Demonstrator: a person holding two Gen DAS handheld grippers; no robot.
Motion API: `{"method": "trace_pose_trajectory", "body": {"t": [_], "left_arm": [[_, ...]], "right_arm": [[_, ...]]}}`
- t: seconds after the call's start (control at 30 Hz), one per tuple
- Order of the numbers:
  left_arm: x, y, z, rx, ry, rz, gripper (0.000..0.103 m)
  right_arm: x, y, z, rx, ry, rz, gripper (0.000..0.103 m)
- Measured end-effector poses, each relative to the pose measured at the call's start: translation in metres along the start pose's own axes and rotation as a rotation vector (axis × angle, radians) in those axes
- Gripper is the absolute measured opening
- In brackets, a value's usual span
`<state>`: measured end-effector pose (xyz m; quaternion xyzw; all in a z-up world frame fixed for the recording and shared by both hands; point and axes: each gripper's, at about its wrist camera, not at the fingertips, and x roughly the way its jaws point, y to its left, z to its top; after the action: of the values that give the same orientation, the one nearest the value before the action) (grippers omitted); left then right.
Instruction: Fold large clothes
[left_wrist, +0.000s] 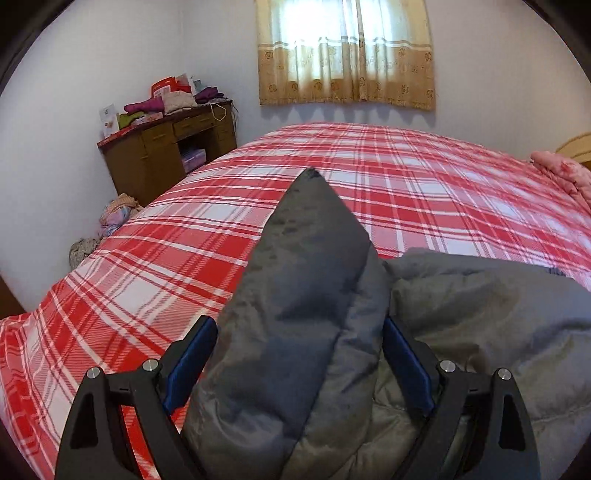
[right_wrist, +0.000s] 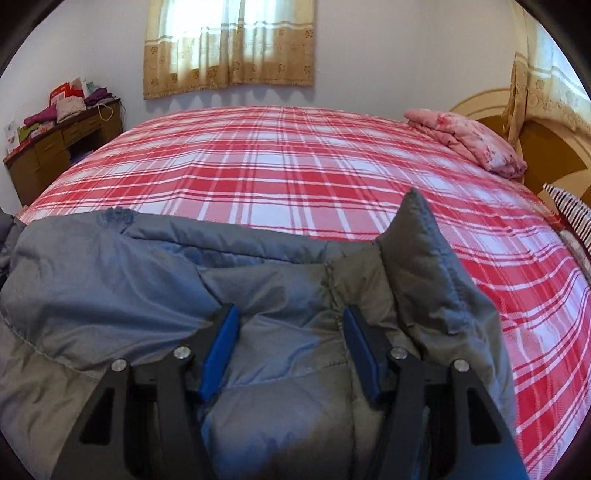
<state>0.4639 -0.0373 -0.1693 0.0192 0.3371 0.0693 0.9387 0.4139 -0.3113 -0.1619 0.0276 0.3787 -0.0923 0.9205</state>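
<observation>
the grey padded jacket (right_wrist: 122, 280) lies bunched along the near edge of the bed (right_wrist: 295, 173), on the red plaid sheet, with the rest of the mattress stretching away bare toward the curtained window (right_wrist: 229, 40); both hands have a piece of it.

the left gripper (left_wrist: 301, 365) has its blue pads set wide, pinching a thick doubled fold of the jacket that rises as a pointed peak ahead of the fingers; the fabric fills the gap pad to pad. the right gripper (right_wrist: 291, 350) sits narrower, its pads bearing on a quilted ridge of the same garment — a second, smaller corner sticks up just to the right of its right finger, outside the grip.

the relation that matters: the jacket's long axis runs across the views, side to side between the two grippers, and the free spread of bed lies straight ahead of both; so any laying-out or folding, as i judge it, goes forward, away from the person. neither hand is clearly nearer — each holds its own end; the left carries the bulkier wad and will probably drag more.
</observation>
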Motion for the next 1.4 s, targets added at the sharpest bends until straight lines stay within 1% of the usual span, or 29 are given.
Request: {"method": "trace_pose_trajectory", "body": {"t": [0.1, 0.2, 0.37, 0.63, 1.1, 1.2, 1.27, 1.3, 1.33, 1.37, 1.4], "left_arm": [[0.009, 0.000, -0.002, 0.001, 0.030, -0.006, 0.092], [0.018, 0.002, -0.001, -0.010, 0.072, -0.012, 0.096], [0.025, 0.000, -0.001, -0.008, 0.107, -0.015, 0.097], [0.029, -0.001, -0.002, -0.005, 0.126, -0.006, 0.099], [0.032, -0.002, -0.001, 0.012, 0.130, 0.012, 0.099], [0.030, -0.004, 0.002, 0.026, 0.140, 0.027, 0.099], [0.019, -0.005, 0.007, 0.028, 0.163, 0.051, 0.099], [0.006, -0.004, 0.011, 0.018, 0.152, 0.034, 0.099], [-0.008, -0.003, 0.013, 0.006, 0.124, 0.008, 0.099], [-0.029, -0.005, 0.014, 0.003, 0.070, -0.029, 0.099], [-0.046, -0.009, 0.014, 0.017, 0.018, -0.049, 0.099]], "right_arm": [[0.005, -0.006, 0.000, 0.036, 0.014, 0.023, 0.061], [0.009, -0.006, 0.000, 0.037, 0.025, 0.024, 0.061], [0.013, -0.007, 0.000, 0.040, 0.042, 0.023, 0.061], [0.017, -0.003, -0.001, 0.017, 0.066, -0.005, 0.061], [0.021, 0.000, -0.001, -0.003, 0.080, -0.026, 0.061], [0.021, 0.001, 0.000, -0.007, 0.085, -0.030, 0.062], [0.018, 0.003, 0.003, -0.022, 0.095, -0.041, 0.062], [0.013, 0.006, 0.006, -0.032, 0.099, -0.050, 0.063], [0.005, 0.008, 0.008, -0.029, 0.090, -0.049, 0.063], [-0.006, 0.012, 0.011, -0.017, 0.063, -0.048, 0.063], [-0.023, 0.018, 0.016, -0.001, 0.019, -0.039, 0.064]]}}
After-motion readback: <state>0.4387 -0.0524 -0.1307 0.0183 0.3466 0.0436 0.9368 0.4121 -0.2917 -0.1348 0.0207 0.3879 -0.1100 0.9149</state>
